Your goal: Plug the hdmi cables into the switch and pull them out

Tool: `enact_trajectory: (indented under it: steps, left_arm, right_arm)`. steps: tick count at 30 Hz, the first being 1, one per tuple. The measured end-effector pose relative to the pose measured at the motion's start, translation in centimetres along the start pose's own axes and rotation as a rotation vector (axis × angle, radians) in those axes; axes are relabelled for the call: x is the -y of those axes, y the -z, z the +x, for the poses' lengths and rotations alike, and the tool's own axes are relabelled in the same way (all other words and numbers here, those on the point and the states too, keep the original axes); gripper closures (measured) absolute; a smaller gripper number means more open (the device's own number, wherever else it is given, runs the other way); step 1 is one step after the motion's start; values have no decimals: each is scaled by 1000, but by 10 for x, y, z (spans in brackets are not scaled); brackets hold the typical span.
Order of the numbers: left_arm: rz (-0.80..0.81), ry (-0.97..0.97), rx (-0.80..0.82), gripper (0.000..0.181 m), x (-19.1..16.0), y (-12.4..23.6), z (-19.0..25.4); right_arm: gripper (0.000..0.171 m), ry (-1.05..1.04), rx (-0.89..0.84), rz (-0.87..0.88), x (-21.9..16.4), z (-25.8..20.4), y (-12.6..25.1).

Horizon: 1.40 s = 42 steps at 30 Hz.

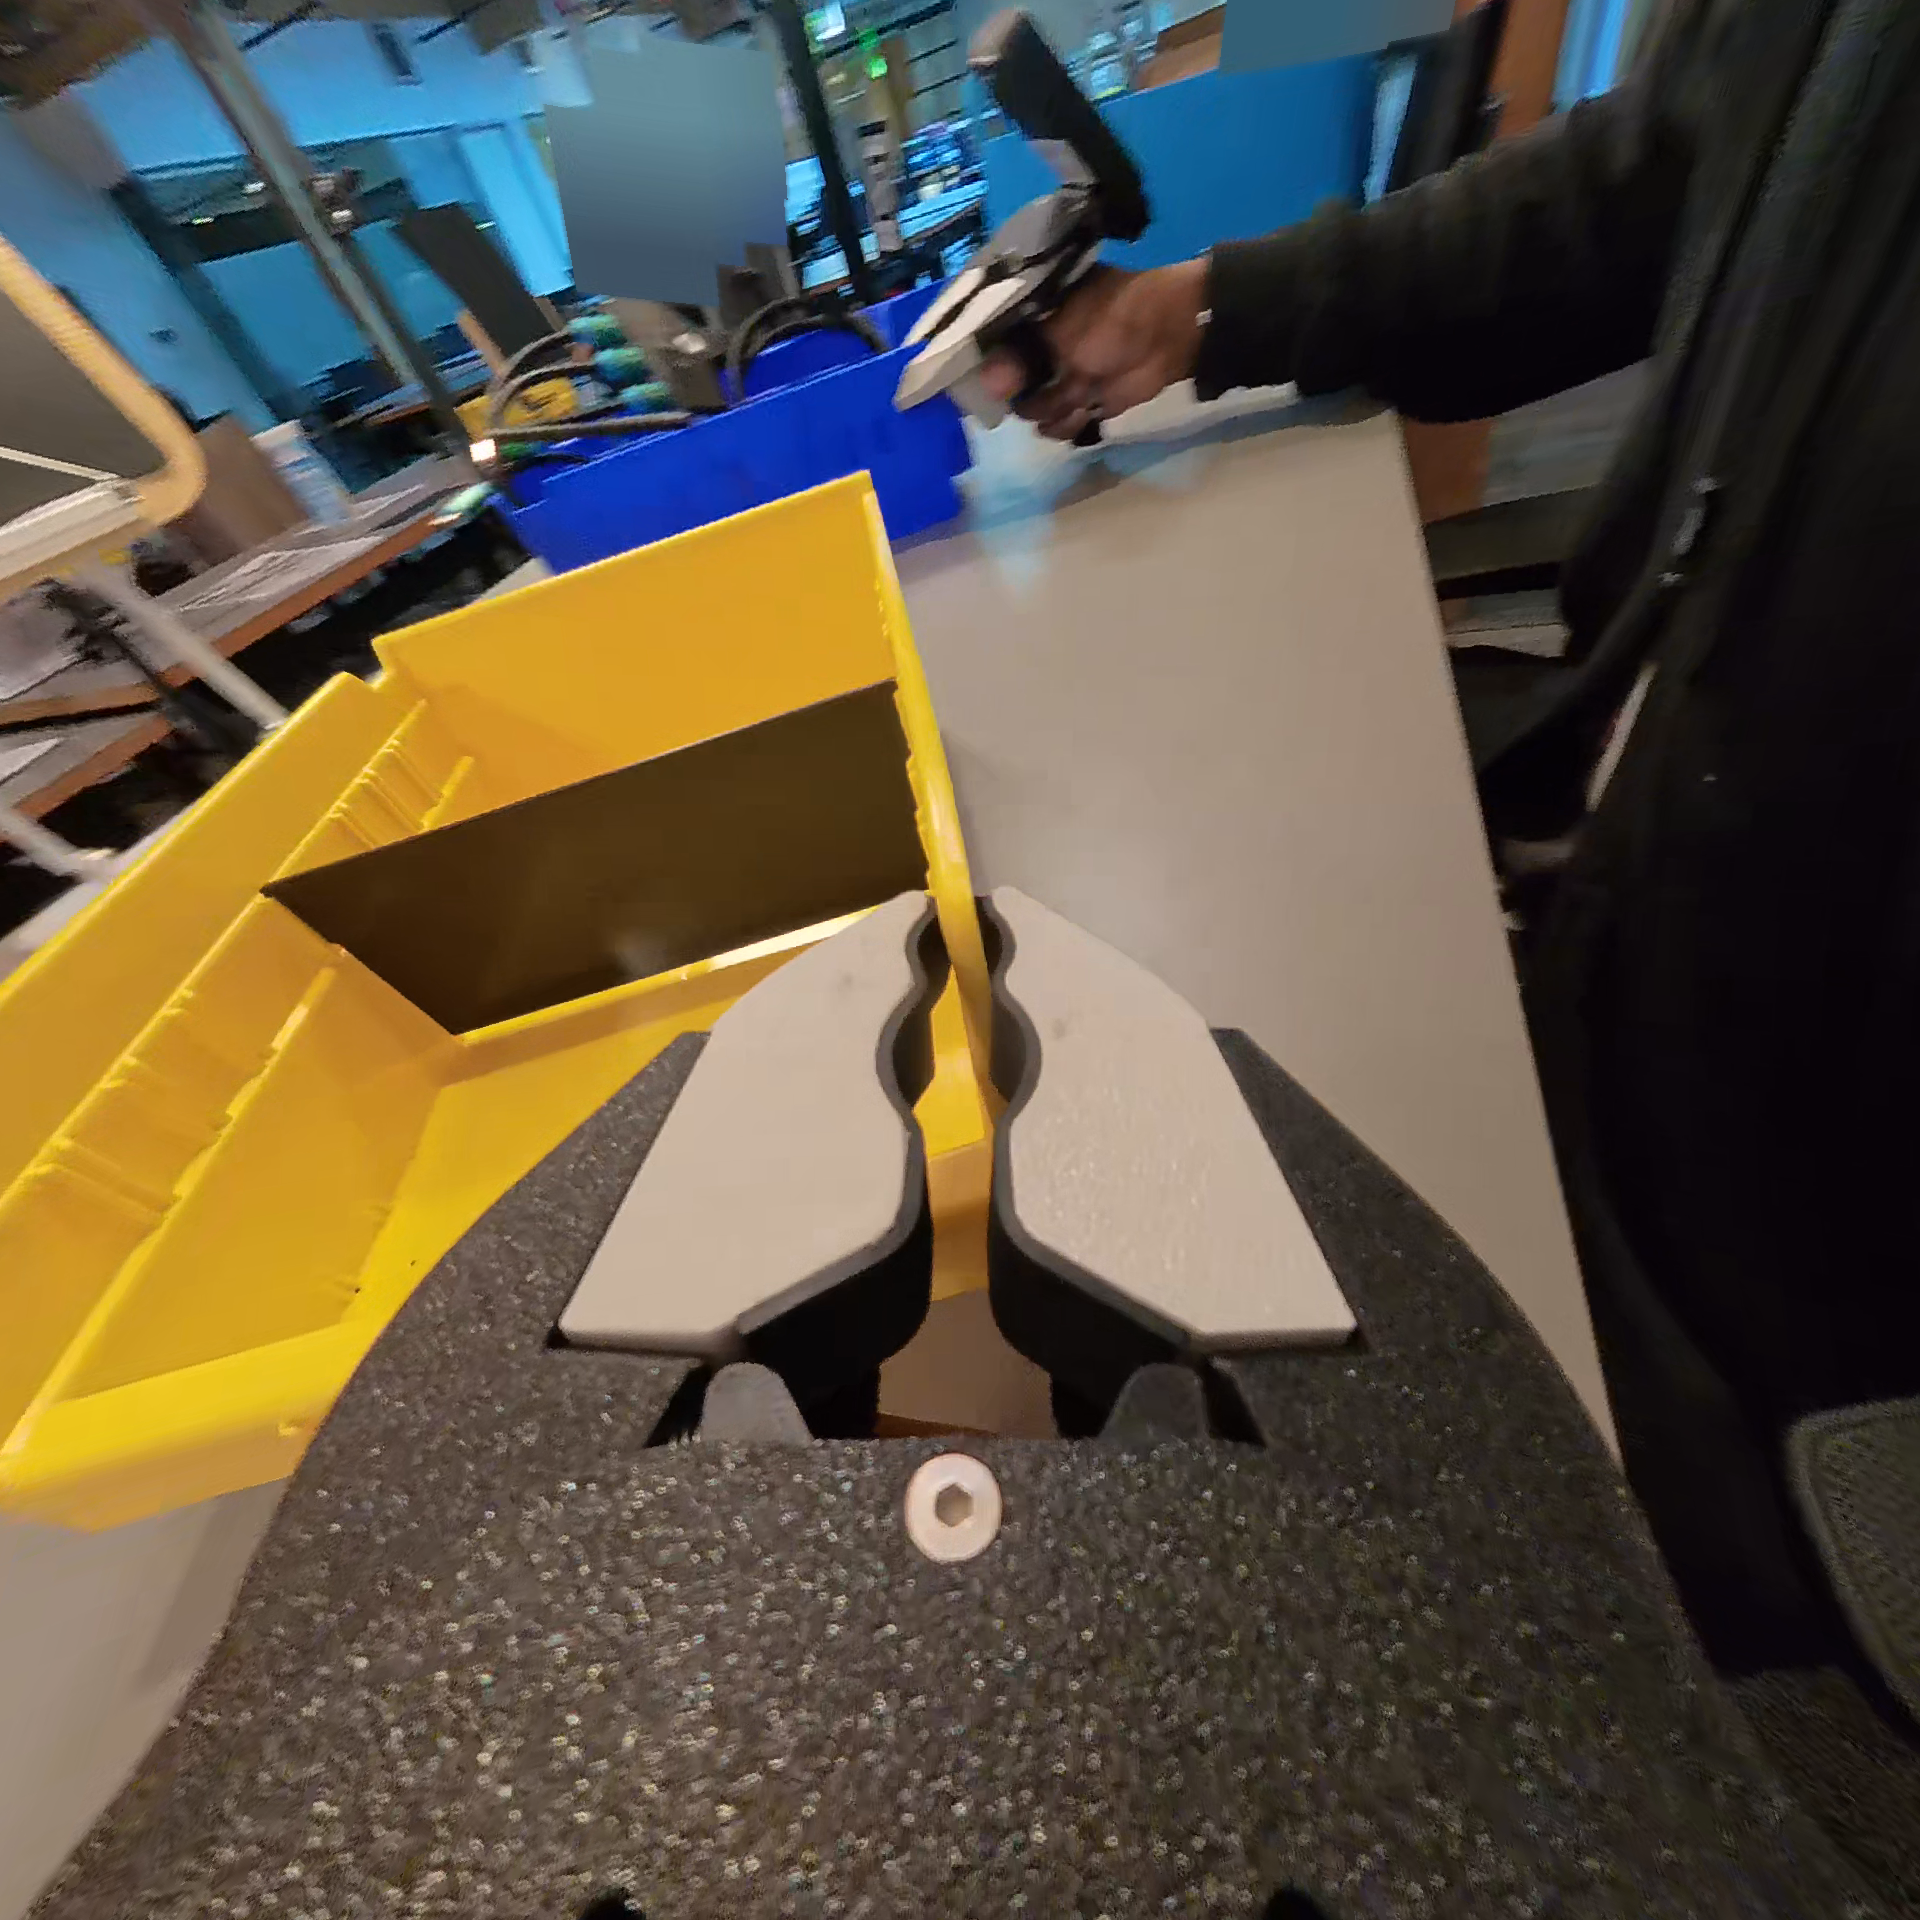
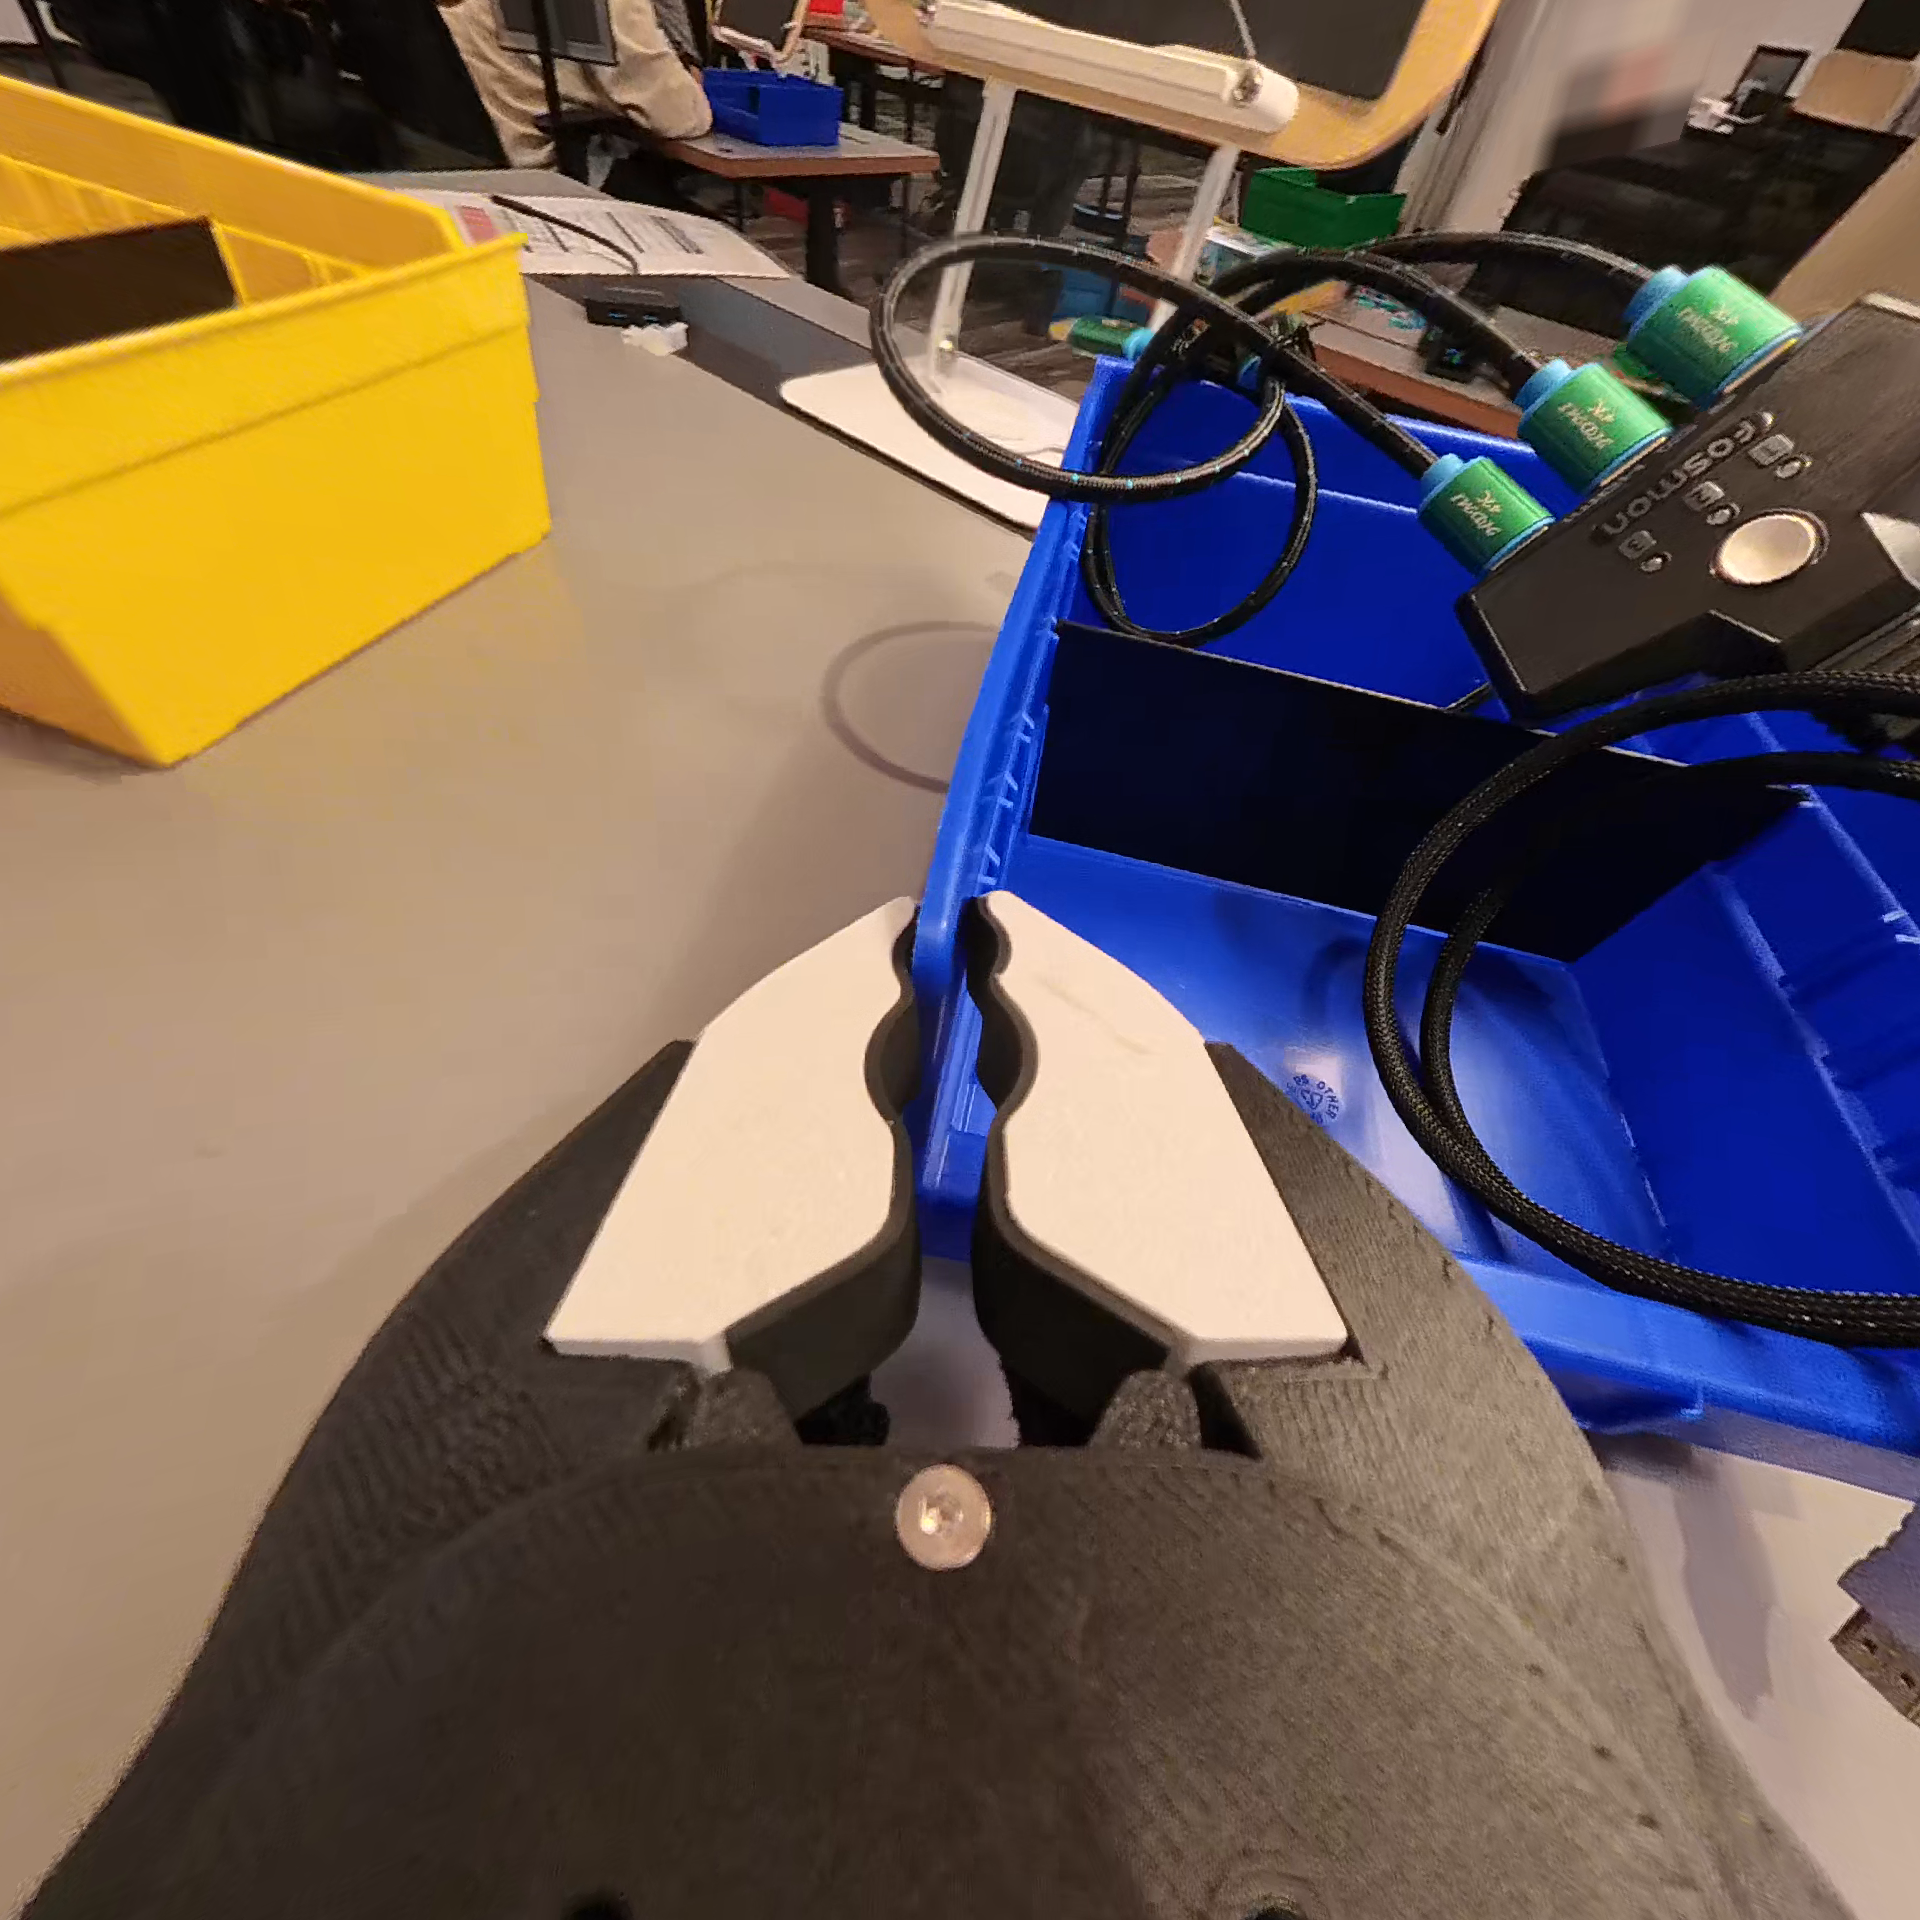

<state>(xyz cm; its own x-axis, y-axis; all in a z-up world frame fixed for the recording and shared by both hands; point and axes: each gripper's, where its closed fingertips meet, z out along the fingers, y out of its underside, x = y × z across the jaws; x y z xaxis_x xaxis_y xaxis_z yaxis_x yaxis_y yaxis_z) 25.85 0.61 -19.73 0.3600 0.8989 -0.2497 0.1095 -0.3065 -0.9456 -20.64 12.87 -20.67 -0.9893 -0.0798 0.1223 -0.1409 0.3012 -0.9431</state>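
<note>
A black HDMI switch point(image 2: 1704, 540) rests on the far right of a blue bin point(image 2: 1299, 1049). Three cables with green plugs point(image 2: 1590, 416) are plugged into it. Their black braided cables point(image 2: 1091, 457) loop over and into the bin. My right gripper point(image 2: 943, 920) is shut on the blue bin's left wall; it also shows in the left wrist view point(image 1: 925, 379), held by a hand at the blue bin point(image 1: 727, 468). My left gripper point(image 1: 963, 914) is shut on the right wall of a yellow bin point(image 1: 260, 1091), which holds only a black divider point(image 1: 623, 852).
Both bins stand on a grey table point(image 2: 520, 831); the yellow bin point(image 2: 312, 416) is to the left of the blue one. A white lamp base point(image 2: 914, 416), papers and a small black box point(image 2: 629, 304) lie at the table's far side. A person in black point(image 1: 1714, 727) stands at the right. My right fingertips sit around 50 cm from my left ones.
</note>
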Motion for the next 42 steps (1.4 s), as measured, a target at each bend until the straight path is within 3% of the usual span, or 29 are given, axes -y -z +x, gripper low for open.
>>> enact_trajectory:
  steps: [8,16,35,42]
  left_arm:
    - [43,29,-267,178,12,-22,48]
    - [38,37,-436,179,24,-39,93]
    - [38,60,-482,179,47,-88,134]
    - [40,56,-469,179,52,-115,130]
  right_arm:
    - [167,21,121,35,8,-35,-10]
    - [166,71,370,68,20,-79,-27]
    - [161,251,835,15,57,-187,-108]
    - [160,340,925,-52,62,-194,-120]
